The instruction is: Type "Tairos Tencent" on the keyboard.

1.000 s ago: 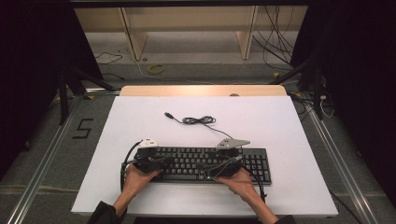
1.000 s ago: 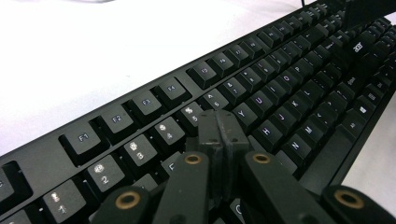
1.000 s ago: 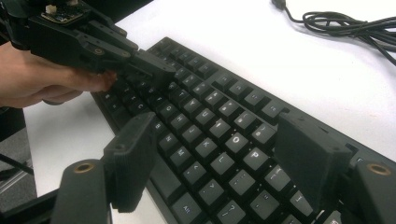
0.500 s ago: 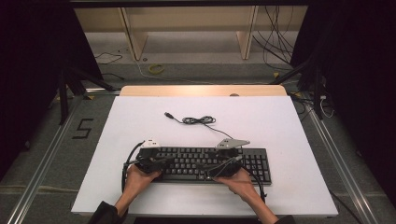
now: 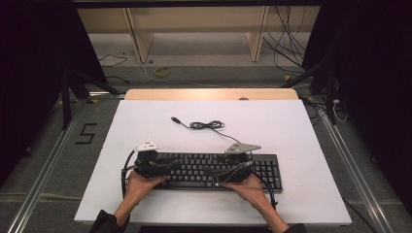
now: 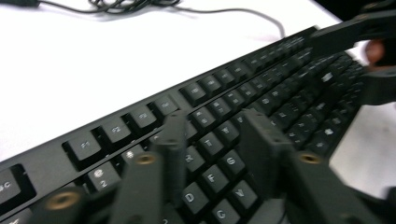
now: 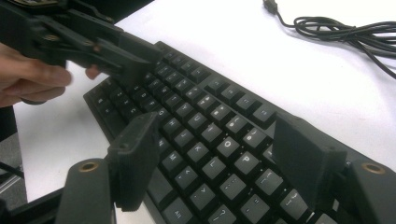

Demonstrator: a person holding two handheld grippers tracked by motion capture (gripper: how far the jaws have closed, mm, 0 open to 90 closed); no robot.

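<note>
A black keyboard lies flat near the front of the white tabletop. Its cable coils behind it and ends in a loose USB plug. My left gripper hovers low over the keyboard's left half. In the left gripper view its jaws have just been opening, and they stand apart above the letter keys with nothing between them. My right gripper is over the keyboard's right half. In the right gripper view it is open wide above the keys, gripping nothing.
The cable coil lies on the white surface just beyond the keyboard. A wooden strip borders the table's far edge, with shelving and loose floor cables behind it. Metal rails run along both sides of the table.
The left gripper has shifted slightly at the keyboard's left end. The right gripper and the keyboard have stayed where they were.
</note>
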